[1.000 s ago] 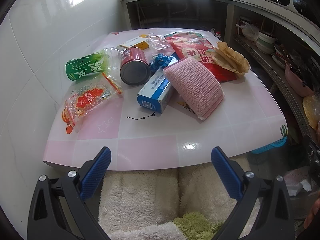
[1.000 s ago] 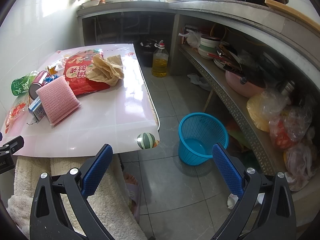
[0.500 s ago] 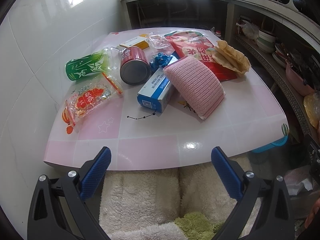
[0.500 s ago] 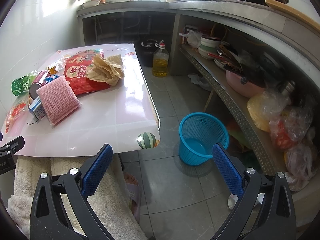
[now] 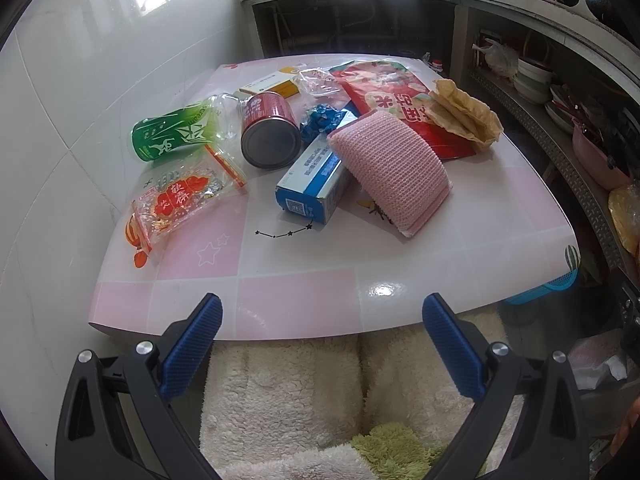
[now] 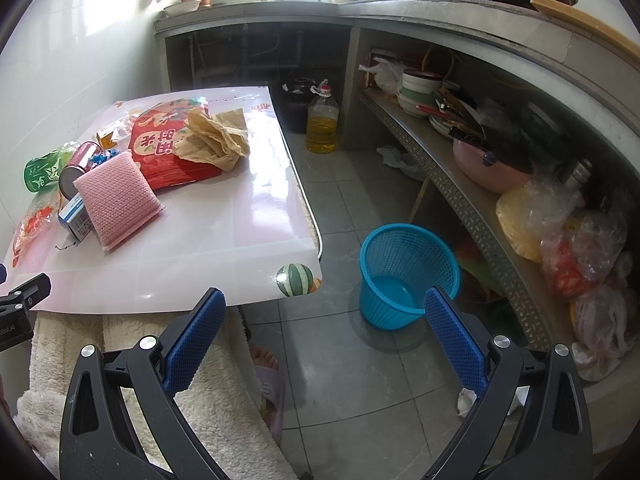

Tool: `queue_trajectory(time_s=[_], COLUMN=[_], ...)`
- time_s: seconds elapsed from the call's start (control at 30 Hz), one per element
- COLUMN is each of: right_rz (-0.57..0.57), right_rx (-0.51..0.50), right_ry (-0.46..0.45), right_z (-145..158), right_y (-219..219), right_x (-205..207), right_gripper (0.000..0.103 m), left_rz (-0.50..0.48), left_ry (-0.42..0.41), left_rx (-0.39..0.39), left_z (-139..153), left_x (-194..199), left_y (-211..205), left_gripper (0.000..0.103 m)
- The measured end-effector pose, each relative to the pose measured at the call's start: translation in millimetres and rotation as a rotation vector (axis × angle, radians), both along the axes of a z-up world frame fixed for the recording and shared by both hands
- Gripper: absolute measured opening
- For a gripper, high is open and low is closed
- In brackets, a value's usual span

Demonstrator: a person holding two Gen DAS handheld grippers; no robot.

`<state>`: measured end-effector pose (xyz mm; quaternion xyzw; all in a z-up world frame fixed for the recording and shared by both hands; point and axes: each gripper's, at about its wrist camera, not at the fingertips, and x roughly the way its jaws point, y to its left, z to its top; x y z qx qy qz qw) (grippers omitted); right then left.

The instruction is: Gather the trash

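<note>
The trash lies heaped ahead of my left gripper [image 5: 322, 354], whose jaws are spread and empty: a pink sponge [image 5: 390, 168] leans on the blue carton [image 5: 314, 182], red can [image 5: 270, 134] just beyond. My right gripper [image 6: 324, 344], likewise spread, faces the blue basket [image 6: 408, 272] on the floor, beside the table [image 6: 224, 236], whose edge stands between.

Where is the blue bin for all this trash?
The blue bin stands on the floor in the right wrist view, right of the table corner, below the cluttered shelf.
</note>
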<state>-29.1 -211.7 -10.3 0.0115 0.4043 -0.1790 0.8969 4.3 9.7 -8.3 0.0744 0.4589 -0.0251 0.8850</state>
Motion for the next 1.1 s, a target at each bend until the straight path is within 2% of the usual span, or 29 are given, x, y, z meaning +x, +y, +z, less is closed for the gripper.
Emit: queue_trajectory(time_s=[0.33,0.73,0.97,1.1], right_rz=[0.030,0.130,0.279,0.426], right_rx=[0.016,0.053,0.096,0.126], right_ry=[0.001,-0.001,-0.093,-0.076], right_z=[3,17,35,30], right_y=[6,23,46,73], right_x=[12,59,88,109], right_gripper=[0.095,0.095,0.095,0.095], left_rz=[0.004,0.040,0.094,0.125], left_ry=[0.010,0.040,-0.012,-0.014], left_rx=[0.008,-0.002,0.009,0.002], left_z=[-6,-8,1,3], left_x=[6,39,58,67], left_y=[1,19,55,80], left_gripper=[0.097,0.098,0.098,0.098])
